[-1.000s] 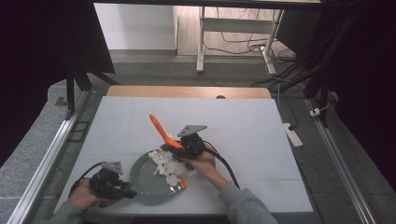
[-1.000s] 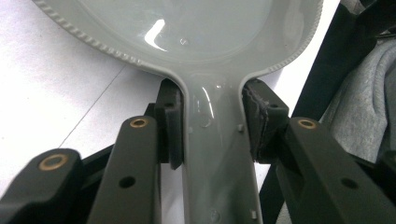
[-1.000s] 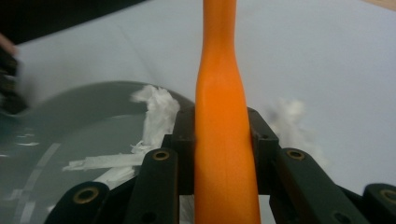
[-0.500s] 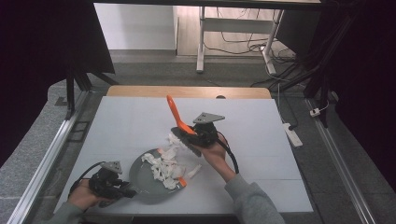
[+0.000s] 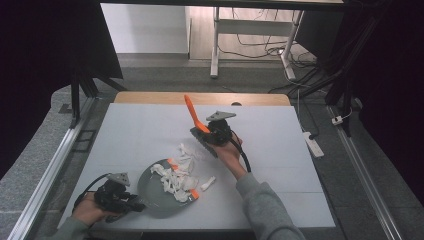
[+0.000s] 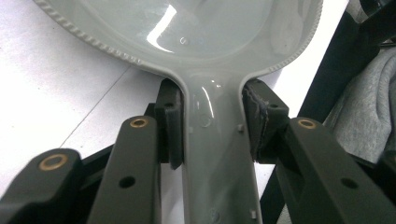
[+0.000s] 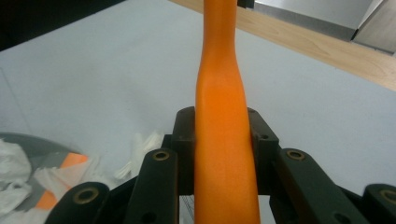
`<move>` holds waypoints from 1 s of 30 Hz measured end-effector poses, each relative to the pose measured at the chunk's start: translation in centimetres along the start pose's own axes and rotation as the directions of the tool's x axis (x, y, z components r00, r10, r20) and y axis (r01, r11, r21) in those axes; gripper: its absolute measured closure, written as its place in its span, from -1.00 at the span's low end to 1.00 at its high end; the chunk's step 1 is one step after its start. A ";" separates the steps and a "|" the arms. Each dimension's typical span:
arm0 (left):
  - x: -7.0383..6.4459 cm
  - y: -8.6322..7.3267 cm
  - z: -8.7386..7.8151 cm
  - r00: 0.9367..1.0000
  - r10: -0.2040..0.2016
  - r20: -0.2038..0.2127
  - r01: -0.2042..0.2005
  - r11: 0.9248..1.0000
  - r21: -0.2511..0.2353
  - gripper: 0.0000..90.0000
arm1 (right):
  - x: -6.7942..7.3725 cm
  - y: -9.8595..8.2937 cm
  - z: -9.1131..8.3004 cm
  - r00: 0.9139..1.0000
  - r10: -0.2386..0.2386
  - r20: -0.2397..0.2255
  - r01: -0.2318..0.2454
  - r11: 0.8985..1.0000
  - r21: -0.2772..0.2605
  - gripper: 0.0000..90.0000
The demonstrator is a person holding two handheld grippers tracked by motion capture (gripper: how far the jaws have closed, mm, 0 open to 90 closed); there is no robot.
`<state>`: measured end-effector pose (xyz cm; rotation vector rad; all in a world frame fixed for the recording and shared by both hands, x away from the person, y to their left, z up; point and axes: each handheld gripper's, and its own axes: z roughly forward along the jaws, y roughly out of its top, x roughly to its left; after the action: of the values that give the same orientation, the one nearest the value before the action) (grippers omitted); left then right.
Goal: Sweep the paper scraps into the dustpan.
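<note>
My left gripper [image 5: 119, 198] at the table's near left is shut on the handle [image 6: 215, 158] of a grey dustpan [image 5: 154, 195]. White paper scraps [image 5: 176, 179] with orange bits lie heaped in the pan, and some spill onto the table past its far rim. My right gripper [image 5: 214, 134] hovers past the pan near mid-table, shut on a brush's orange handle [image 5: 192, 112], which slants up and away. In the right gripper view the handle [image 7: 223, 107] runs straight up between the jaws, with scraps [image 7: 135, 151] and the pan [image 7: 32, 142] at lower left.
The white table [image 5: 125, 130] has a wooden strip [image 5: 200, 98] along its far edge. A metal rail [image 5: 50, 175] runs beside the left side. A white power strip [image 5: 313, 144] lies on the floor to the right. A grey sleeve [image 6: 369, 116] shows beside the pan.
My right gripper has carried the brush from the pan's far rim farther away and to the right, its handle now steeper. The left gripper and pan have stayed put.
</note>
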<state>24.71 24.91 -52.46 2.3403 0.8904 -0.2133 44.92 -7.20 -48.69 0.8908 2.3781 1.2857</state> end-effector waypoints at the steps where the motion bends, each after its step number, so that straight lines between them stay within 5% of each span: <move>1: 0.0 0.0 0.0 1.000 -0.001 0.001 0.001 1.000 -0.001 0.37 | 0.0 0.1 0.3 1.000 -0.011 0.001 0.011 1.000 0.007 0.57; 17: 0.1 0.0 0.0 1.000 -0.002 0.000 0.002 1.000 -0.003 0.37 | 1.5 0.4 2.9 0.998 -0.039 -0.045 0.043 0.996 0.083 0.57; 30: 0.1 0.1 0.1 1.000 -0.007 -0.001 0.007 1.000 -0.002 0.37 | 5.3 -0.4 2.3 0.985 -0.122 -0.126 0.136 0.984 0.111 0.57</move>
<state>24.88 24.90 -52.52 2.3356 0.8994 -0.2143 41.92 -2.39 -50.11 0.6955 2.5813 1.1882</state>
